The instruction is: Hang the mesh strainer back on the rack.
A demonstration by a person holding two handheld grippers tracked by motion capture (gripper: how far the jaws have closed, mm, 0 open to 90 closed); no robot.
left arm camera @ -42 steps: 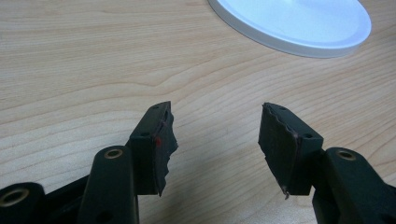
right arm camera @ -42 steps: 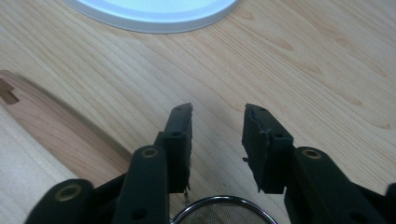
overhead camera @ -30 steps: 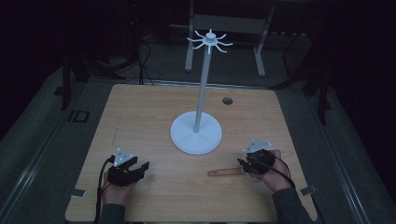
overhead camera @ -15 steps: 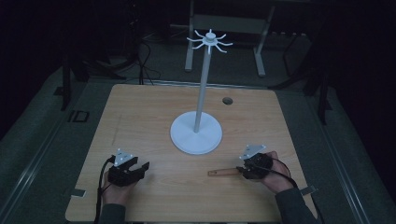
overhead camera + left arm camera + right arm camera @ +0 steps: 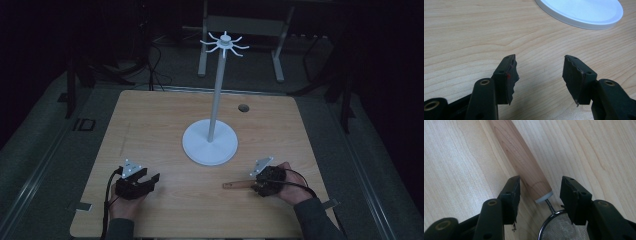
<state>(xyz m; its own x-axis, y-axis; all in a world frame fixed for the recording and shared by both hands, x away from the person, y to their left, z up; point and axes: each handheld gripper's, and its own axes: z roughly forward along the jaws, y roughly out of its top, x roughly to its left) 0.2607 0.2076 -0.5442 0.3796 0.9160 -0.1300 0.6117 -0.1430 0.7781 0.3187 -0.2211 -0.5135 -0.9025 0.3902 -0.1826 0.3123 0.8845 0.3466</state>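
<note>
- High view: a person sits at a wooden desk with a white stand at its middle, a tall pole topped by a ring of hooks. The left tool rests near the front left edge; the right tool sits near the front right, over a small sieve with a wooden handle that points toward the middle of the desk.
- Right gripper view: the wooden handle lies flat on the desk and runs away from the right tool. Its white-capped end, where the wire joins the mesh bowl, sits between the jaws. The jaws stand apart on either side of that end; the left pad is just beside the wood, the right pad clear of it. They have just been opening a little, and nothing is gripped.
- Left gripper view: the left tool hovers with jaws wide and nothing between them, low over bare desk, the rim of the stand's base ahead.
- Step in hand, as I judge it: lining up the right tool on the sieve's handle, before the grasp.
- The next move calls for closing squarely on the handle's thick end, not on the thin wire, then lifting it level. Hanging it on a hook looks the likely aim.
</note>
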